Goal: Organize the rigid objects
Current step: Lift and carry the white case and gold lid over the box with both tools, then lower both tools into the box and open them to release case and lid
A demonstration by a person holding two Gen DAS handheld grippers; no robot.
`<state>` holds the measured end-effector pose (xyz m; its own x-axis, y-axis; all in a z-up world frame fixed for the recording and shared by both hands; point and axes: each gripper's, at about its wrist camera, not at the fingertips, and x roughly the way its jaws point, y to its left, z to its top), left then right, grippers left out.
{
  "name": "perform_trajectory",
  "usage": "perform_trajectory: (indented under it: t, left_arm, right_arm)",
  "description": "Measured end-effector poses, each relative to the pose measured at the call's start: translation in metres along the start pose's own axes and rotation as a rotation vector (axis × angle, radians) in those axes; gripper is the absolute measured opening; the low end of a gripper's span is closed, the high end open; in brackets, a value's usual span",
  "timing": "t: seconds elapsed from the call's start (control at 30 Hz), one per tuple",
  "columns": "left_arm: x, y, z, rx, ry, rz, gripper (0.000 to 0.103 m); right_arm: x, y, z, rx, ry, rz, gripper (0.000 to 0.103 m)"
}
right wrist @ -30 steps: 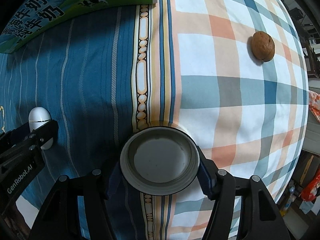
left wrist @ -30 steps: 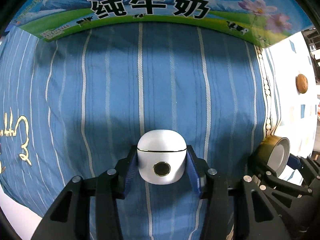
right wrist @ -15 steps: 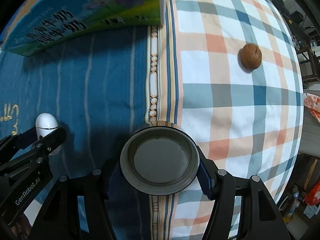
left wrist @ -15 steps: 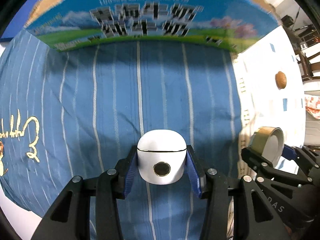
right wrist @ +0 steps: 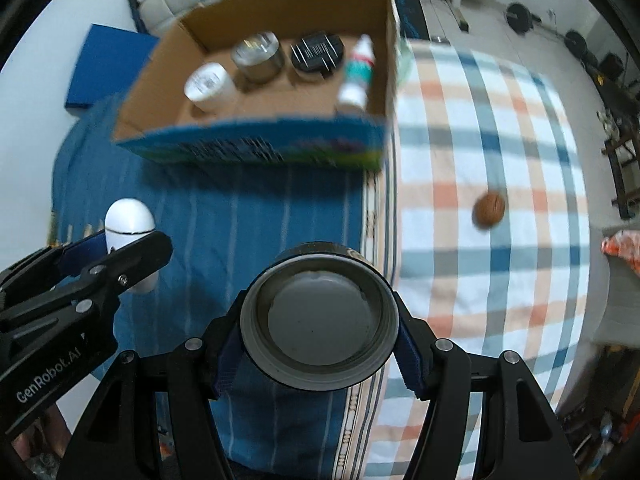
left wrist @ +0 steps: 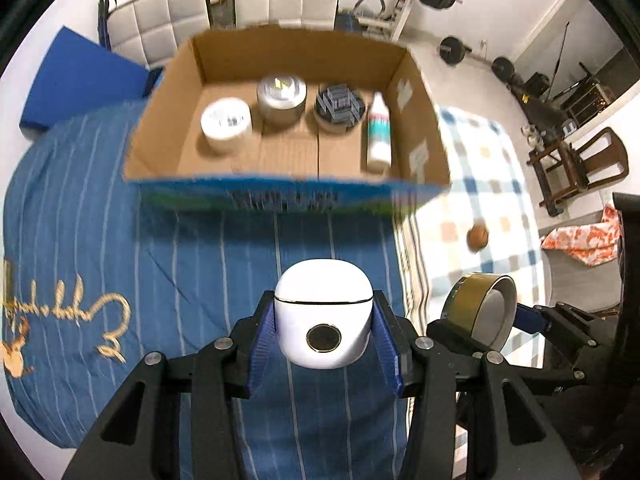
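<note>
Both raised: left gripper (left wrist: 324, 354) grips white case (left wrist: 323, 312), "GenRobot.AI"; right gripper (right wrist: 320, 350) grips lid (right wrist: 320, 322).

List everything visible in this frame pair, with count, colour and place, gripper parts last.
Cardboard box: 1, brown inside, blue-green printed front, on the blue cloth.
White jar: 1, white, in the box, at the left end.
Metal tin: 1, silver, in the box, beside the white jar.
Dark round container: 1, black, in the box, right of the tin.
Bottle: 1, white with teal label, lying along the box's right wall.
Walnut-like ball: 1, brown, alone on the checked cloth.
White case: 1, white, in the left gripper.
Round lid: 1, grey inside, gold rim, in the right gripper.
</note>
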<state>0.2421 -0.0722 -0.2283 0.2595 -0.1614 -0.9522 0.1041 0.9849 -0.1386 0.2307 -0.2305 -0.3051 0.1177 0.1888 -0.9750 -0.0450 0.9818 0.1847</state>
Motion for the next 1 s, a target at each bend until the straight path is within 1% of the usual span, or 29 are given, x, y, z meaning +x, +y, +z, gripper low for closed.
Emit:
perform_trajectory:
  t: [0.03, 0.13, 0.2, 0.33, 0.4, 0.5, 0.6, 0.7, 0.8, 0.9, 1.0]
  left_arm:
    - [0.002, 0.001, 0.008, 0.002, -0.013, 0.000, 0.043]
    - [-0.010, 0.005, 0.029, 0.007, -0.049, 0.011, 0.043]
    - [-0.011, 0.010, 0.043, 0.005, -0.063, 0.014, 0.043]
    - [-0.003, 0.024, 0.074, -0.011, -0.057, -0.005, 0.043]
    - [0.003, 0.031, 0.086, -0.022, -0.054, -0.006, 0.043]
    - [0.019, 0.045, 0.107, -0.040, -0.024, -0.009, 0.043]
    - [0.046, 0.058, 0.126, -0.051, 0.028, 0.000, 0.043]
    - [0.084, 0.073, 0.142, -0.067, 0.110, -0.001, 0.043]
    - [0.115, 0.080, 0.151, -0.069, 0.180, 0.010, 0.043]
    - [0.149, 0.085, 0.156, -0.049, 0.258, 0.044, 0.043]
    - [0.169, 0.089, 0.158, -0.042, 0.305, 0.057, 0.043]
  right_arm:
    - [-0.004, 0.004, 0.005, -0.004, -0.009, 0.007, 0.067]
    - [-0.016, 0.016, 0.025, -0.015, -0.040, 0.023, 0.067]
    - [-0.020, 0.017, 0.044, -0.024, -0.054, 0.029, 0.067]
    - [-0.018, 0.025, 0.079, -0.033, -0.069, 0.028, 0.067]
    - [-0.011, 0.025, 0.094, -0.037, -0.070, 0.024, 0.067]
    - [0.005, 0.025, 0.118, -0.030, -0.051, 0.026, 0.067]
    - [0.029, 0.023, 0.141, -0.014, -0.019, 0.034, 0.067]
    - [0.058, 0.021, 0.161, 0.003, 0.020, 0.047, 0.067]
    - [0.088, 0.021, 0.177, 0.006, 0.055, 0.045, 0.067]
    - [0.116, 0.022, 0.191, 0.009, 0.097, 0.034, 0.067]
    - [0.141, 0.021, 0.202, 0.015, 0.140, 0.017, 0.067]
